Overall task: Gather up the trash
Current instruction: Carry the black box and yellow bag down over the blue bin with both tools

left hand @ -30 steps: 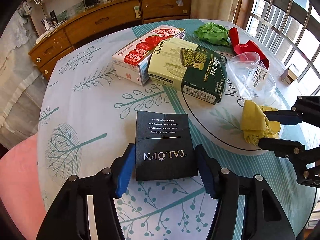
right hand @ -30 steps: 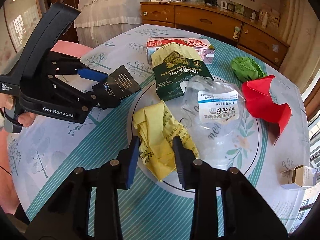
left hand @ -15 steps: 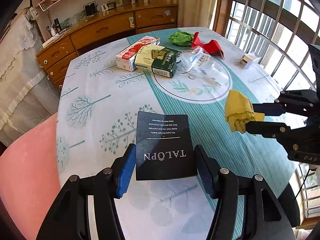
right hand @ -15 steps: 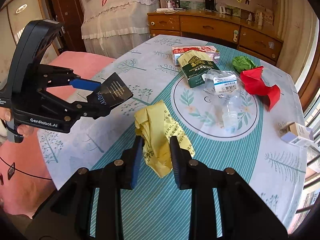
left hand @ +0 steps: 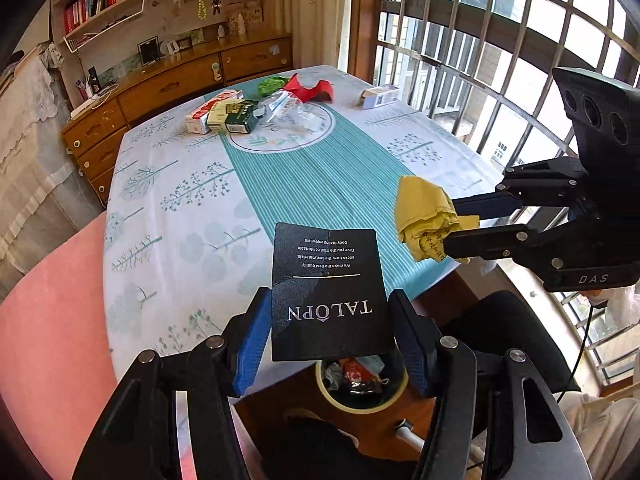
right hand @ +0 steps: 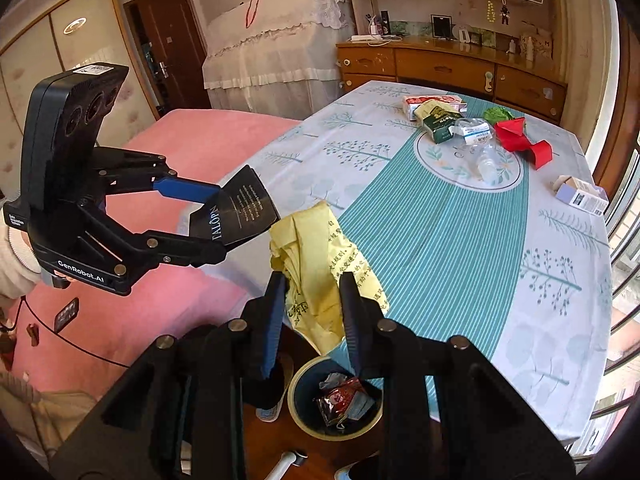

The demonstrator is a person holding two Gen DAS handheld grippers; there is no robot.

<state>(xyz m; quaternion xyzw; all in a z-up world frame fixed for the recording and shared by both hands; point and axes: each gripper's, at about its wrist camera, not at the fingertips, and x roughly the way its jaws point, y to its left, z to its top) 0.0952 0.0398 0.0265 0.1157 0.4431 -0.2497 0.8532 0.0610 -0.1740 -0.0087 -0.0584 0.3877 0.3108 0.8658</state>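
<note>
My left gripper [left hand: 330,320] is shut on a black card packet marked TALOPN [left hand: 328,288], held flat above the near table edge; in the right wrist view this packet [right hand: 240,212] sits between the left gripper's [right hand: 208,220] blue pads. My right gripper [right hand: 314,300] is shut on a crumpled yellow wrapper [right hand: 320,240], seen in the left wrist view as the yellow wrapper [left hand: 424,216] in the right gripper [left hand: 452,224]. Below both stands a round trash bin [right hand: 298,412] with wrappers inside, also the bin [left hand: 360,404] under the black packet.
At the table's far end lie a strawberry carton [left hand: 204,112], a green chocolate box [left hand: 236,118], a clear plastic bag [right hand: 476,136], green paper [right hand: 496,114], red paper [right hand: 520,140] and a small box [right hand: 580,196]. A pink bed [right hand: 168,160] lies left; barred windows right.
Both grippers have pulled back from the middle of the table and risen, carrying the black packet and the yellow wrapper past the near edge. The trash bin has come into view below them.
</note>
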